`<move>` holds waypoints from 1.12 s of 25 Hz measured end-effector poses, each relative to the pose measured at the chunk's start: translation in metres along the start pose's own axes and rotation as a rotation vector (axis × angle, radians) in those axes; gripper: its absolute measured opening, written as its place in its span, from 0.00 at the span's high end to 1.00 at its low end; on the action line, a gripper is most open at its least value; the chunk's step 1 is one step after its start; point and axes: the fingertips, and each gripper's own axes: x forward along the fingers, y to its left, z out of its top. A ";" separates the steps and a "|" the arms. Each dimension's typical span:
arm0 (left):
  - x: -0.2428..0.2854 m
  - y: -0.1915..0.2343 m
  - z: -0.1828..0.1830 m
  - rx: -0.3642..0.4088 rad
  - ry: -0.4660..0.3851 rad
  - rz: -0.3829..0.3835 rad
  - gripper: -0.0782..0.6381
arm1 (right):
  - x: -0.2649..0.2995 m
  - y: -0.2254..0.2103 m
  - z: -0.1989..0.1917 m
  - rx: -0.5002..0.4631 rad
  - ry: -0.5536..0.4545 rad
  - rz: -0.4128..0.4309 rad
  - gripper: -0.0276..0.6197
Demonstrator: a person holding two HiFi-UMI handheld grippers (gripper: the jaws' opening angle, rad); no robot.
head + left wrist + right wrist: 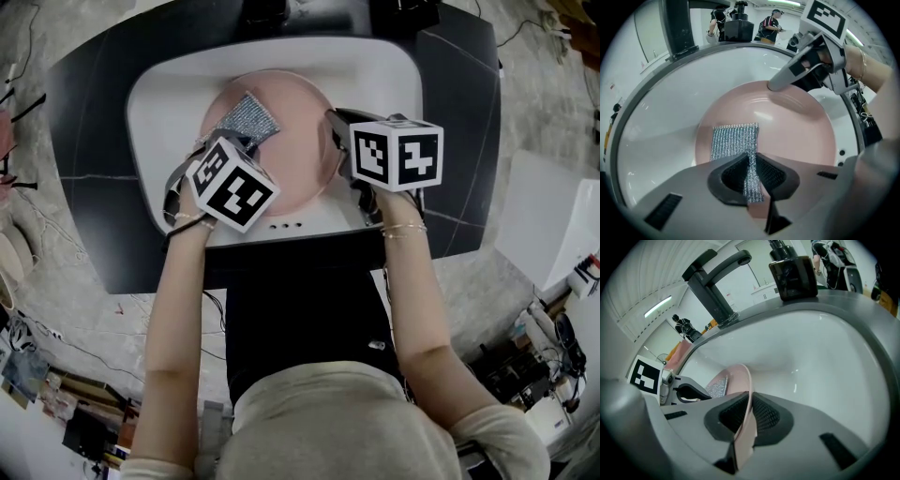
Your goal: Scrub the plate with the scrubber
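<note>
A pink plate (300,141) lies in the white sink (169,103). A silver mesh scrubber (248,119) rests flat on the plate's upper left part. My left gripper (246,148) is shut on the scrubber's near edge; in the left gripper view the scrubber (734,143) runs from the plate (797,136) back between the pads (773,176). My right gripper (336,122) is shut on the plate's right rim. In the right gripper view the plate's rim (746,394) stands edge-on between the jaws, with the scrubber (718,386) and the left gripper (693,392) behind it.
A dark faucet (717,282) and a black soap dispenser (792,270) stand at the sink's far side. A dark counter (459,112) surrounds the basin. Drain overflow holes (284,226) sit at the sink's near wall. People stand in the background of both gripper views.
</note>
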 end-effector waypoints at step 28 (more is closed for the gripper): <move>-0.023 -0.103 0.035 -0.054 -0.127 -0.437 0.80 | -0.006 -0.001 -0.002 0.013 -0.015 -0.019 0.90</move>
